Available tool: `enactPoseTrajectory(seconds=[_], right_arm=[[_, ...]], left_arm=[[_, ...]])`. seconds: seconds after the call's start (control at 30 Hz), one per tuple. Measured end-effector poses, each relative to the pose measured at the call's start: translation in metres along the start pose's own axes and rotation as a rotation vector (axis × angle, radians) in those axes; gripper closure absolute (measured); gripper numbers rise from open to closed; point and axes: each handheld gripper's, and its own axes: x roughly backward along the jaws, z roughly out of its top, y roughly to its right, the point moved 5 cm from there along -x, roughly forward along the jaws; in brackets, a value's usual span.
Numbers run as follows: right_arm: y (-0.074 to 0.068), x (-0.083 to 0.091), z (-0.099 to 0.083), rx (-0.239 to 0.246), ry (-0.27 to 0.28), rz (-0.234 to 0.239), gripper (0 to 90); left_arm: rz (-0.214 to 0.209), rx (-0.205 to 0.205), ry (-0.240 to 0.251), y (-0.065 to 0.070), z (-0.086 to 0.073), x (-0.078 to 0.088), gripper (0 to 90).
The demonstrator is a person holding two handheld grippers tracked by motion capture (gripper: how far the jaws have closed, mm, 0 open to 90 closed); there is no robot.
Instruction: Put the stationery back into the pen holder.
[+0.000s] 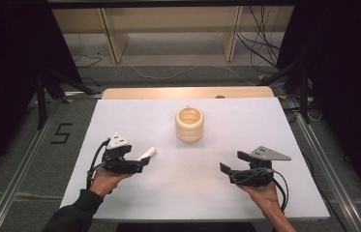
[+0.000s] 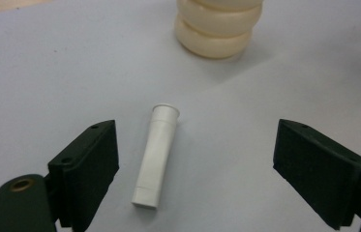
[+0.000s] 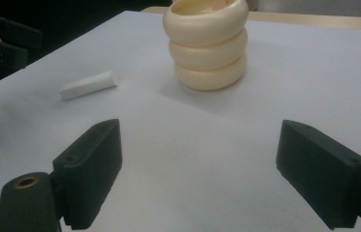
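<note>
White desk (image 1: 265, 125): my left tool (image 2: 195, 164), jaws wide open, has the white tube (image 2: 155, 157) between them, long axis toward 12 o'clock.

1. A large dark numeral "5" (image 1: 60, 133) stands on the grey floor to the left of the white table, seen in the high view.
2. It is drawn in blocky, angular strokes and lies beside the metal floor rail (image 1: 23, 164) that runs along that side.
3. No other text, label, brand or sign can be read in any view.
</note>
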Motion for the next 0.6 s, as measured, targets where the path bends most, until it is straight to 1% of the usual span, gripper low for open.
enactPoseTrajectory(seconds=[0.03, 0.13, 0.17, 0.27, 0.33, 0.37, 0.47, 0.53, 0.6], right_arm=[[0.0, 0.0, 0.0, 0.0, -0.001, 0.0, 17.2], [-0.001, 0.0, -0.001, 0.004, -0.002, 0.001, 17.1], [-0.001, 0.0, -0.001, 0.003, -0.002, 0.0, 17.2], [-0.001, 0.0, -0.001, 0.003, -0.003, 0.003, 17.2], [-0.001, 0.0, -0.002, 0.003, -0.003, 0.004, 17.2], [-0.002, 0.0, -0.002, 0.004, -0.003, 0.005, 17.2], [-0.003, 0.0, -0.003, 0.007, -0.008, 0.008, 17.2], [-0.004, 0.0, -0.003, 0.007, -0.011, 0.01, 17.2], [-0.004, -0.001, -0.004, 0.014, -0.011, 0.014, 17.2]], left_arm=[[0.004, -0.012, -0.025, -0.001, 0.002, -0.003, 15.4], [-0.005, -0.032, -0.083, -0.003, 0.007, -0.01, 15.5], [-0.014, -0.037, -0.106, -0.003, 0.008, -0.012, 15.5], [-0.032, -0.041, -0.158, -0.002, 0.009, -0.02, 15.6], [-0.033, -0.061, -0.203, -0.002, 0.009, -0.025, 15.6], [-0.029, -0.066, -0.217, -0.002, 0.01, -0.028, 15.7], [-0.031, -0.076, -0.272, -0.003, 0.01, -0.035, 16.3], [-0.02, -0.079, -0.297, -0.004, 0.011, -0.039, 16.3], [-0.031, -0.087, -0.34, -0.004, 0.011, -0.043, 16.7]])
